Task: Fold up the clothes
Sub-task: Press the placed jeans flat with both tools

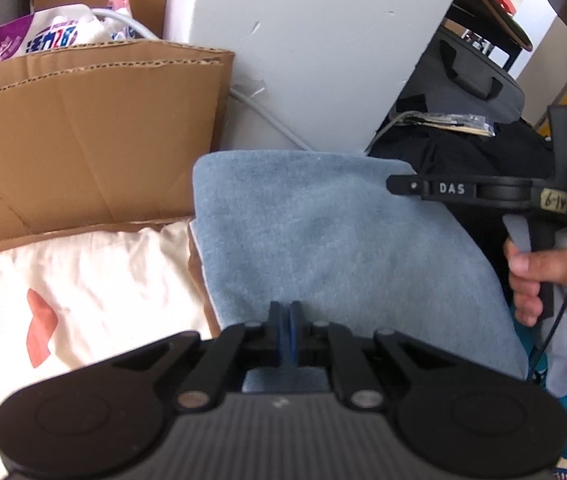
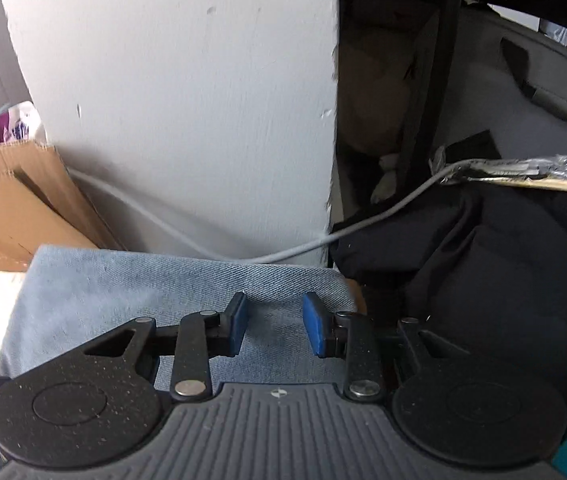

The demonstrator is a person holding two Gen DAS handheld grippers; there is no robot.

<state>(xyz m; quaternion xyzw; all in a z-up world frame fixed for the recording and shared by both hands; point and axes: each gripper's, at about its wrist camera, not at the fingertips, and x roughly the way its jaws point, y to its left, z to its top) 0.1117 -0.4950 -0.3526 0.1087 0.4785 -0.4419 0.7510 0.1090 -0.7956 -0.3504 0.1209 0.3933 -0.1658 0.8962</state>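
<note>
Folded blue denim garment (image 1: 323, 240) lying beside cream pillow (image 1: 83, 280), before cardboard box (image 1: 83, 128). Left tongs (image 1: 288, 336) together over near edge; right tongs (image 2: 274, 330) apart above far corner, gripping nothing. Next, probably: final fold or tidying.

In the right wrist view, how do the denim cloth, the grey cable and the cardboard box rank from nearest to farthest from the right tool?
From the right tool:
1. Denim cloth, directly under the open fingers.
2. Grey cable, just beyond the cloth's far edge, along the white wall.
3. Cardboard box, far to the left.
</note>
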